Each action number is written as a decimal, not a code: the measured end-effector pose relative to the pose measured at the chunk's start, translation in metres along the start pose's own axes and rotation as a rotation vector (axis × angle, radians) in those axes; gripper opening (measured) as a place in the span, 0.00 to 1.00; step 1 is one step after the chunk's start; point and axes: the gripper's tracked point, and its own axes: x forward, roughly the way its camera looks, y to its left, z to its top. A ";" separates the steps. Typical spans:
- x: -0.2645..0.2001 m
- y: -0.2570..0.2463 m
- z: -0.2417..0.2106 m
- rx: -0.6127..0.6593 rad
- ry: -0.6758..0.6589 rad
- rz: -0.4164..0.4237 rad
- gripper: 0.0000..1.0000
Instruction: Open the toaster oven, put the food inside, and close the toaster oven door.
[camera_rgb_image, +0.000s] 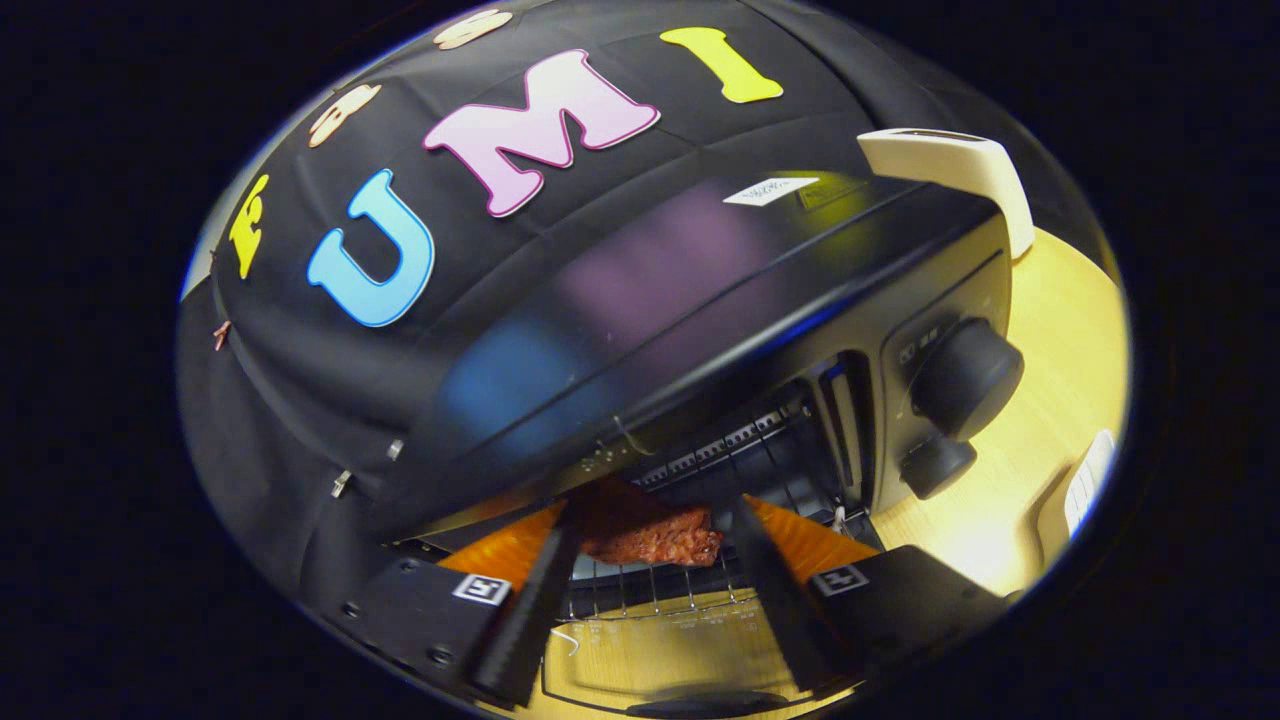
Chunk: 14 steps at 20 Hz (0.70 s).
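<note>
Right now the toaster oven fills the middle of the frame with its door dropped open at the bottom centre, glass lying flat below the wire rack. On that rack, just at the mouth of the cavity, sits the food, a reddish-brown piece that looks like a slab of cooked meat, though the curved view makes its shape hard to judge. The gripper has its 2 fingers spread wide, 1 to each side of the food, and neither seems to press on it, so it looks released rather than held. I would guess the piece is light, slightly soft and perhaps a bit slick, best pinched across its narrow sides. What matters next is the door: stiff, hinged, likely best lifted from its front edge or handle. At the right sit 2 knobs on the control panel, with a pale wooden table beyond.
</note>
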 end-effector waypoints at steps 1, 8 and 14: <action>-0.005 -0.004 0.002 -0.011 0.000 -0.011 0.98; -0.050 -0.001 0.013 -0.080 -0.032 0.003 0.98; -0.106 0.015 0.030 -0.052 -0.066 0.084 0.98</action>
